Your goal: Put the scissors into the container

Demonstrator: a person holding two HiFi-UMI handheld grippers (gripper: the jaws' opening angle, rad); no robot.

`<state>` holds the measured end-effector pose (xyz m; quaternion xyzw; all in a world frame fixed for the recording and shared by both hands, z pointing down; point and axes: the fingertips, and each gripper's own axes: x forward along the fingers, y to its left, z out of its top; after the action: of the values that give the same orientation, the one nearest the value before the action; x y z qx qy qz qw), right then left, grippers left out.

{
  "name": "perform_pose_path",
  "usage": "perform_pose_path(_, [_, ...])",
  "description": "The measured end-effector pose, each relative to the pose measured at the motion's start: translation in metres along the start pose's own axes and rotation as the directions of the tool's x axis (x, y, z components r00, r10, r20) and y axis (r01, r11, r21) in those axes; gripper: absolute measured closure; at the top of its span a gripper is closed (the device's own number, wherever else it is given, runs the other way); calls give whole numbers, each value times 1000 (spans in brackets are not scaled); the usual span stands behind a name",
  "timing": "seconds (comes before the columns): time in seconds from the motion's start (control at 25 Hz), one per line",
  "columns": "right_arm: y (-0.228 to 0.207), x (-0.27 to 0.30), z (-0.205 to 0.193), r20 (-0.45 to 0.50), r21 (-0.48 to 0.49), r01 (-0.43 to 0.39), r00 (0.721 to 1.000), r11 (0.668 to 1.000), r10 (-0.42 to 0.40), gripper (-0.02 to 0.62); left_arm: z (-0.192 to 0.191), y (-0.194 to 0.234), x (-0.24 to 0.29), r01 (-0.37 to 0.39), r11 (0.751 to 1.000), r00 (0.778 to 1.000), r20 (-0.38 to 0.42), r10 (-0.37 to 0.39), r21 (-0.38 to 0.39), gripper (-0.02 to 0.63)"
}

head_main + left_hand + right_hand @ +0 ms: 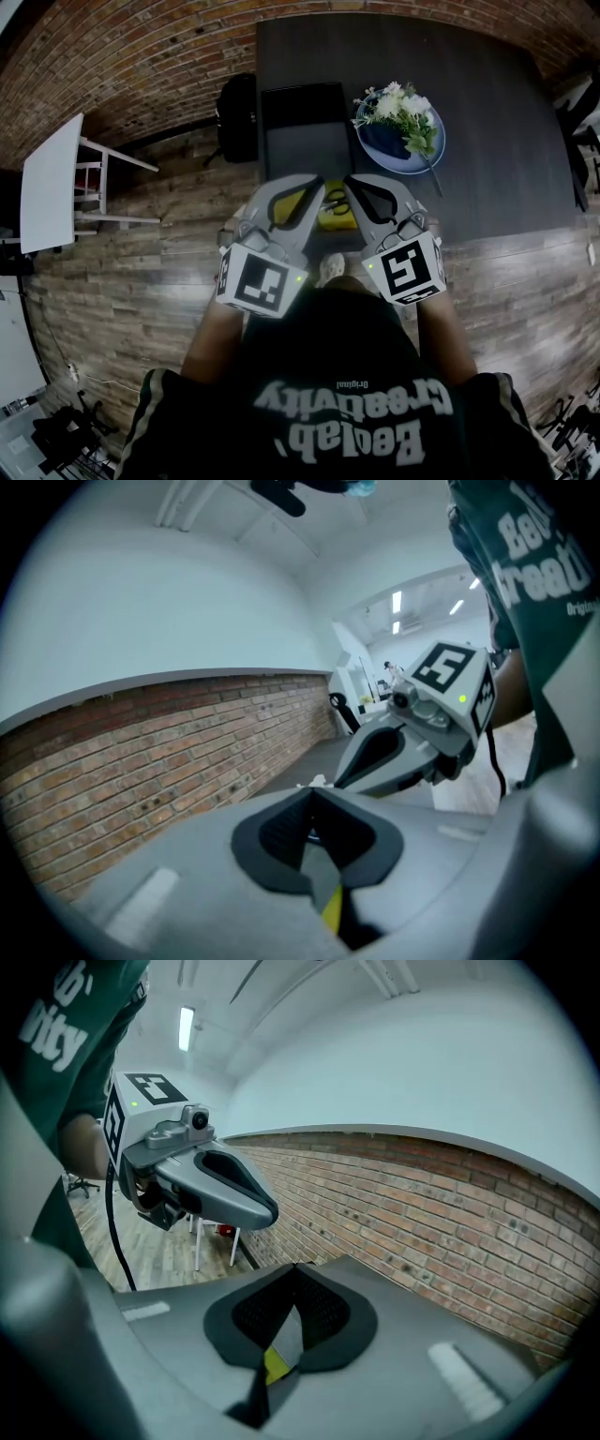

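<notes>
From the head view I see both tools held close together over the near edge of the dark counter. The left gripper has its fingers pressed together at the tips, and I see nothing caught between them. The right gripper is the same in its own view: its fingers meet at the tips with nothing between. The two grippers point toward each other, their tips near but apart. The scissors lie on the counter just beyond the two tips, on a yellow flat piece that I cannot identify. They are small and partly covered, so I cannot tell their direction. The dark rectangular open container stands farther on the counter, behind the scissors, and they are not in it. Just right of the container is a blue plate with white flowers on it. A black bag stands on the wooden floor left of the counter, and a white table is far to the left.
</notes>
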<state>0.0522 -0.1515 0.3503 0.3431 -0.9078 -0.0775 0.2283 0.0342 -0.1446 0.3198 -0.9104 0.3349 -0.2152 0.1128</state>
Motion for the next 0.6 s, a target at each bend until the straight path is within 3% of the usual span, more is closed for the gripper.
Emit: perform_pose_path(0.6, [7,-10,-2,14,15,7,1000,1000,-8,589,4,-6,-8,-10,1000,1000,-7,10,-2,604])
